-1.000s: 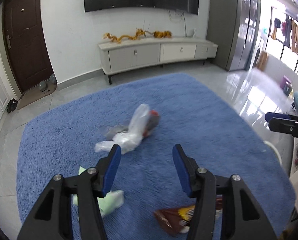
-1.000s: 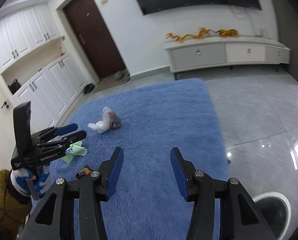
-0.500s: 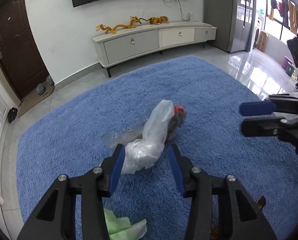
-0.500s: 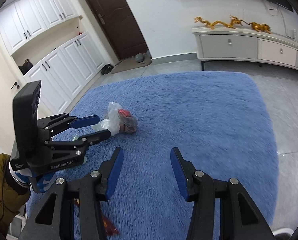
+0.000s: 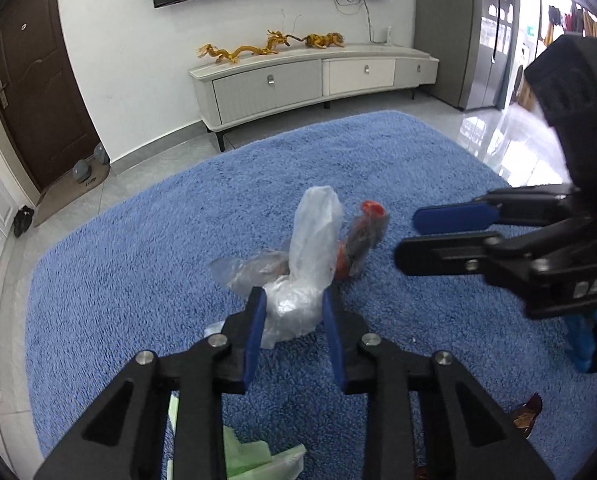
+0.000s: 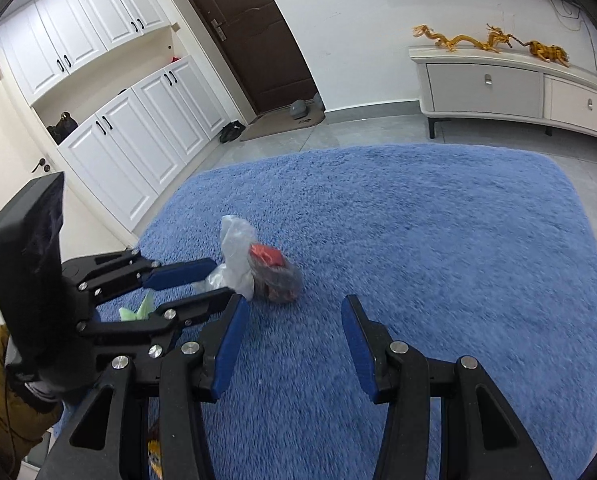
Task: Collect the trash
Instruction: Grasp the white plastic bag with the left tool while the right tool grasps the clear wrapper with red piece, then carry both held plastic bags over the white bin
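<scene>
Left gripper (image 5: 292, 300), jaws just closing, pinches the clear plastic bag (image 5: 312, 248) at frame centre; right gripper (image 6: 294, 312) spread, empty.

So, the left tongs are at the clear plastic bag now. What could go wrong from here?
1. The left tongs have been closing on only the near end of the clear plastic bag, so the thin film may slip out.
2. The red-capped dark wrapper lies against the bag and may stay on the blue rug.
3. The right tongs, open and empty, hover close and could bump the left ones.
</scene>
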### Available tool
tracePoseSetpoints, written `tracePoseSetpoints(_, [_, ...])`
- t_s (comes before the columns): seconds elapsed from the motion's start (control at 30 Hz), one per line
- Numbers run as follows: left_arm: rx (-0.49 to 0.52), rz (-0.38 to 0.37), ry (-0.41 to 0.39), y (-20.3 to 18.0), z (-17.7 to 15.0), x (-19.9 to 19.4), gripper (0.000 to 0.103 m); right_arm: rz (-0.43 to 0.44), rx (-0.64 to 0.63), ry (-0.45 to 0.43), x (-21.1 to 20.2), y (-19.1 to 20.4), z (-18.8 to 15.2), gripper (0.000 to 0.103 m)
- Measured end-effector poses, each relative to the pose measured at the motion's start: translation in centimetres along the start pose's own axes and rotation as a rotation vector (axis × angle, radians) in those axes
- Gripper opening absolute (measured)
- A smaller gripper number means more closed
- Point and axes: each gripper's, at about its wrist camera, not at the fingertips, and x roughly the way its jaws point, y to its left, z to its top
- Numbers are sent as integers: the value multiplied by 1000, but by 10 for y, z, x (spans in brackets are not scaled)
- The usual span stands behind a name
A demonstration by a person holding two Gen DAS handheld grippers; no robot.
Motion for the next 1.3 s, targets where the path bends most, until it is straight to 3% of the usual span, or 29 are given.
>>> tracePoseSetpoints(0.13, [-51,-12,-22,10,-3,-3,25,6,2,-7,11,1,5,46])
tracePoseSetpoints(0.3, [-116,-33,-35,20,-5,-7,25,20,33,-23,23,-6,11,38])
tracePoseSetpoints(0.47, [-135,-35,-43,22,-3,-9,25,30,59,-23,27,-15,13,15])
tracePoseSetpoints(0.67, [-180,-42,-67,27,-5,-19,24,-2,82,-58,3,-18,8,13])
tracePoseSetpoints(1.0, [-230,-85,-139,15,-10,-71,24,-83,141,-128,-83,-14,-29,13])
tracePoseSetpoints(1.3, [-223,-144,-216,-21,-18,-136,23,-172,175,-275,-204,9,-91,13])
